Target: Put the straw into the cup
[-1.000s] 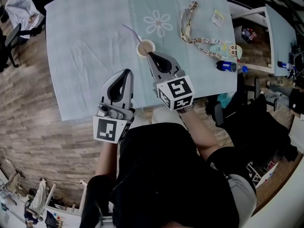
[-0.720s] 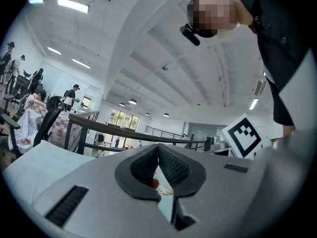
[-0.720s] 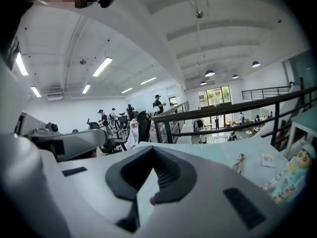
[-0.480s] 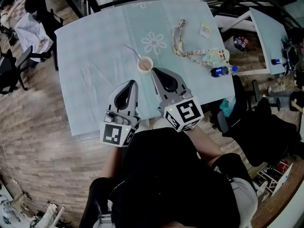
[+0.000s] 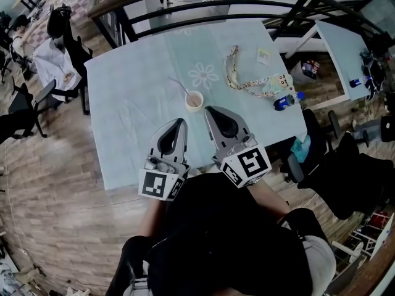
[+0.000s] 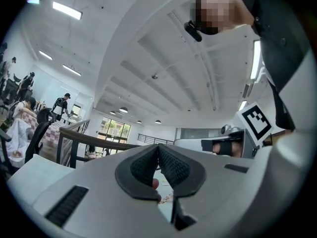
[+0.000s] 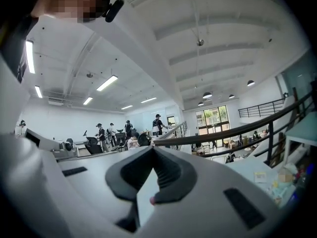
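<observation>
Straw (image 5: pixel 179 86) leans in cup (image 5: pixel 194 101), left tool (image 5: pixel 181 121) and right tool (image 5: pixel 208 109) closed

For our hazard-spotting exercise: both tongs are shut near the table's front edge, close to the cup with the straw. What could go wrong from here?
1. The thin pale straw leans well past the rim of the small tan paper cup; a light cup might tip.
2. The right tongs point at the cup from close by; a forward nudge could knock it over.
3. The dark plastic bottle with a blue label lies near the right edge of the teal-clothed table and might roll off.
</observation>
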Demonstrator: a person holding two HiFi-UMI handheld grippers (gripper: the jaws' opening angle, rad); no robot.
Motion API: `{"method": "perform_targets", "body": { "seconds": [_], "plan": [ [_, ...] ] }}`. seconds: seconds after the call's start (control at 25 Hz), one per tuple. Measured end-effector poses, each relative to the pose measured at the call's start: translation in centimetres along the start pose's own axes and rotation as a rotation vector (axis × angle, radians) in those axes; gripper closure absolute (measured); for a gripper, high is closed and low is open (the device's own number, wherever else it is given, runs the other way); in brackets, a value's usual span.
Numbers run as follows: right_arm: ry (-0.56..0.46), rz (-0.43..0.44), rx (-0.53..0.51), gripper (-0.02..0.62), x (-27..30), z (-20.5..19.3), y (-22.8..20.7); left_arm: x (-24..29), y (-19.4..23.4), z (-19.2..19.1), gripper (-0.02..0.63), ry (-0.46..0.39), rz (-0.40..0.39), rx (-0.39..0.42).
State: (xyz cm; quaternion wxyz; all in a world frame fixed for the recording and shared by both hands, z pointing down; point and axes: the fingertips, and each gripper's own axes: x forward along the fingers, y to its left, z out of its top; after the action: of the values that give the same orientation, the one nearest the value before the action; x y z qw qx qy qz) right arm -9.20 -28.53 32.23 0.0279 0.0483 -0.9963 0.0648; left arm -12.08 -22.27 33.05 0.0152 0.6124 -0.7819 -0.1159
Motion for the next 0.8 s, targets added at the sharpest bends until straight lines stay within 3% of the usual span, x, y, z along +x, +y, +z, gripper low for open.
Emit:
{"method": "perform_targets", "body": {
  "seconds": [0.8],
  "plan": [
    [-0.096,0.001,-0.047,0.588,-2.4,2.5,4.2,-3.1,-1.1,2.5,0.592,-0.065,-0.031,0.039]
  ]
}}
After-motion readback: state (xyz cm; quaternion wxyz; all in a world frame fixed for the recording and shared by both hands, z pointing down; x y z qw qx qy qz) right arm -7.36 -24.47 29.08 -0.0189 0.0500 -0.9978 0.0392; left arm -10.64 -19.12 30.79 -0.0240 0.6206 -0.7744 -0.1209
